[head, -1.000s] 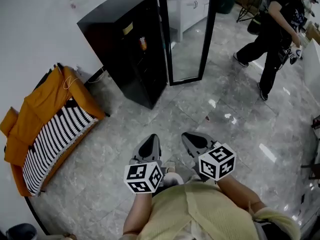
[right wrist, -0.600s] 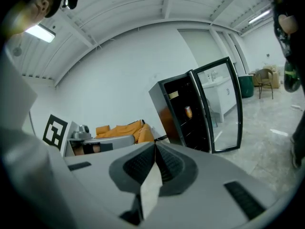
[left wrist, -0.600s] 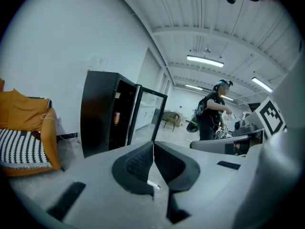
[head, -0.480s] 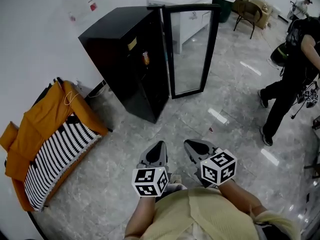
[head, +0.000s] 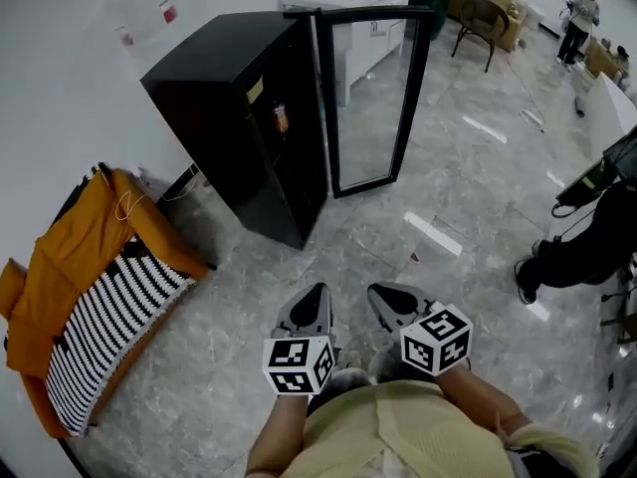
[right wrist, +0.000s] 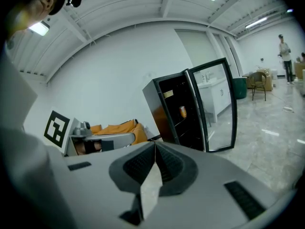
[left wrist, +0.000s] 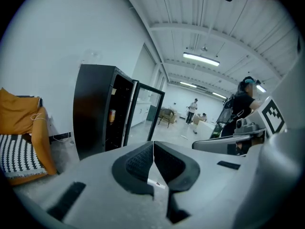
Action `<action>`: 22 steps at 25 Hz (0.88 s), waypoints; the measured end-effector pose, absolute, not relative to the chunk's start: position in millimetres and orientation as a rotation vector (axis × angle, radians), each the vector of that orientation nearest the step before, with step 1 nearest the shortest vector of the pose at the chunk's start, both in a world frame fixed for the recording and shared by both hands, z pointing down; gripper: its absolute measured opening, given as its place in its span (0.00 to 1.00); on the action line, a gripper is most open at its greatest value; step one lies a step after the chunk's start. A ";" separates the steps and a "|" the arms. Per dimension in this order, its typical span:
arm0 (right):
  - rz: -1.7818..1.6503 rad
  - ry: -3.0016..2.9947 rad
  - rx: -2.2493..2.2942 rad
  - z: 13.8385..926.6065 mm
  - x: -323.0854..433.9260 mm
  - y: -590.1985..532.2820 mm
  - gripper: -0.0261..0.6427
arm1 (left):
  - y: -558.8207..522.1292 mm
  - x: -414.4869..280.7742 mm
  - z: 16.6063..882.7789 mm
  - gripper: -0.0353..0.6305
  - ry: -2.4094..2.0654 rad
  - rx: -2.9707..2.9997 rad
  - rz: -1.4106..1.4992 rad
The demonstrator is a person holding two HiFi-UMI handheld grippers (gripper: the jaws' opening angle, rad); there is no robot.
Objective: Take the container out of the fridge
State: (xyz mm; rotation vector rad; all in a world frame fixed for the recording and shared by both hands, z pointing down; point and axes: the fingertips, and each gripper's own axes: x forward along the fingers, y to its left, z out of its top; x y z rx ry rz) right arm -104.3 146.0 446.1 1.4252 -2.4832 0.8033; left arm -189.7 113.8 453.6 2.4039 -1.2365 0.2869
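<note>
Far left of the head view there's an orange sofa (head: 95, 237) with a striped cushion (head: 105, 307), nothing to do with the job. Upper middle is the black fridge (head: 214, 98), and the container (head: 282, 118) is a small orange-ish thing on a shelf inside, upper part of the dark opening. The glass door (head: 366, 93) just right of it is already swung wide, so no handle work needed. Lower centre, the left gripper (head: 311, 302) and right gripper (head: 390, 299) are both clenched on nothing, jaw tips touching, and well apart from the fridge. So I'd say this is the walk-up part. My tip: get close first, spread one gripper's jaws before going into the opening, come in level with that shelf and take the container round its body, not the top. A person (head: 582, 252) is at the right edge, well clear.
</note>
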 end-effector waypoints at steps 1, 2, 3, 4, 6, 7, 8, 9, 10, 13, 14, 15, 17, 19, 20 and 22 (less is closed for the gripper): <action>0.817 -2.480 1.430 446.9 -103.1 143.7 0.08 | 112.5 -188.7 454.9 0.09 -1.235 2.405 0.299; 0.830 -2.482 1.434 446.6 -101.7 140.2 0.08 | 110.8 -187.4 456.0 0.09 -1.235 2.405 0.309; 0.838 -2.489 1.437 445.5 -100.1 135.6 0.08 | 108.9 -185.8 456.9 0.09 -1.235 2.403 0.315; 0.838 -2.496 1.441 444.2 -98.1 130.3 0.08 | 106.8 -184.0 457.6 0.09 -1.237 2.400 0.317; 0.830 -2.509 1.443 443.0 -92.9 119.1 0.08 | 101.3 -181.1 458.3 0.09 -1.252 2.397 0.322; 0.829 -2.513 1.441 443.3 -89.9 113.8 0.08 | 97.5 -180.1 458.2 0.09 -1.267 2.394 0.325; 0.828 -2.515 1.436 444.1 -86.7 108.7 0.08 | 92.9 -179.2 457.9 0.09 -1.285 2.389 0.327; 0.827 -2.517 1.428 445.0 -83.4 103.5 0.08 | 87.5 -178.1 457.1 0.09 -1.304 2.382 0.328; 0.825 -2.520 1.417 445.7 -80.0 98.1 0.08 | 81.7 -176.3 456.0 0.09 -1.322 2.374 0.326; 0.811 -2.532 1.374 446.1 -66.7 78.8 0.08 | 64.1 -164.4 452.8 0.09 -1.364 2.357 0.316; 0.805 -2.537 1.361 445.5 -61.1 71.2 0.08 | 58.1 -158.8 451.9 0.09 -1.373 2.353 0.312; 0.799 -2.544 1.350 444.4 -55.3 63.6 0.08 | 52.2 -152.6 451.2 0.09 -1.381 2.350 0.306; 0.786 -2.556 1.333 442.1 -43.2 50.5 0.08 | 42.3 -139.4 450.8 0.09 -1.392 2.345 0.297; 0.775 -2.565 1.315 440.7 -31.9 40.4 0.08 | 34.4 -125.8 451.1 0.09 -1.402 2.341 0.295; 0.770 -2.569 1.305 440.4 -26.9 36.0 0.08 | 30.5 -119.5 451.3 0.09 -1.407 2.339 0.296; 0.762 -2.578 1.281 440.0 -17.7 27.5 0.08 | 22.3 -108.7 450.9 0.09 -1.425 2.332 0.297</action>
